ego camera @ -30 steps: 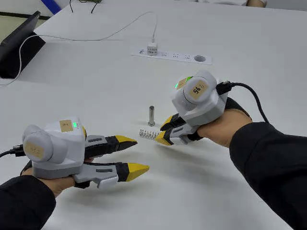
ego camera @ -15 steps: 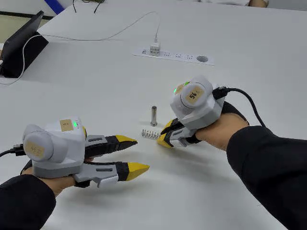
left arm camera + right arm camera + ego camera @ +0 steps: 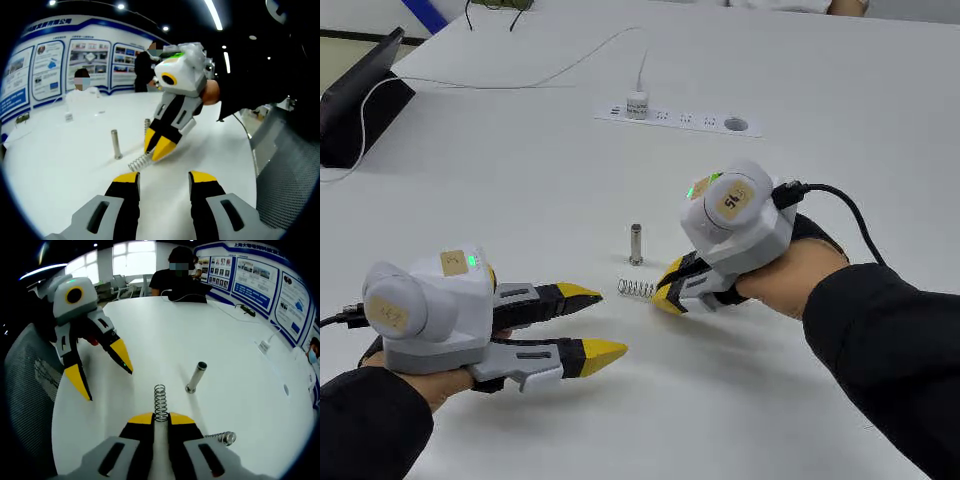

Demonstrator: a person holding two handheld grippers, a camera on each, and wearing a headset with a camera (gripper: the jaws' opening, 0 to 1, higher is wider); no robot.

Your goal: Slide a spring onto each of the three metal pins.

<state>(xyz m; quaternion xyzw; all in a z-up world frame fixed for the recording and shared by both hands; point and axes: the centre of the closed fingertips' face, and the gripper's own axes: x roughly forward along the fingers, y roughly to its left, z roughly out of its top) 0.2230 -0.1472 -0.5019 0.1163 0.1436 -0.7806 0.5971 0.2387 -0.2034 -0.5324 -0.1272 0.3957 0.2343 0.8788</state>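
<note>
A short metal pin (image 3: 636, 244) stands upright on the white table (image 3: 520, 180). Just in front of it, my right gripper (image 3: 667, 291) is shut on one end of a small coil spring (image 3: 636, 289), which lies low and points left. In the right gripper view the spring (image 3: 160, 402) sticks out past the shut tips (image 3: 161, 419), with the pin (image 3: 195, 377) a little to the right beyond. A second pin wearing a spring (image 3: 220, 438) lies beside that gripper. My left gripper (image 3: 595, 320) stays open at the lower left, holding nothing, and faces the pin (image 3: 116, 144) and spring (image 3: 140, 161).
A white power strip (image 3: 680, 118) with a plugged-in cable lies at the back of the table. A black screen (image 3: 360, 95) stands at the far left edge. A mesh chair (image 3: 285, 165) is beside the table. People sit at the far side of the room.
The right gripper has rolled slightly in the hand and shifted a little, still holding the spring near the pin. The left gripper has hardly moved.
</note>
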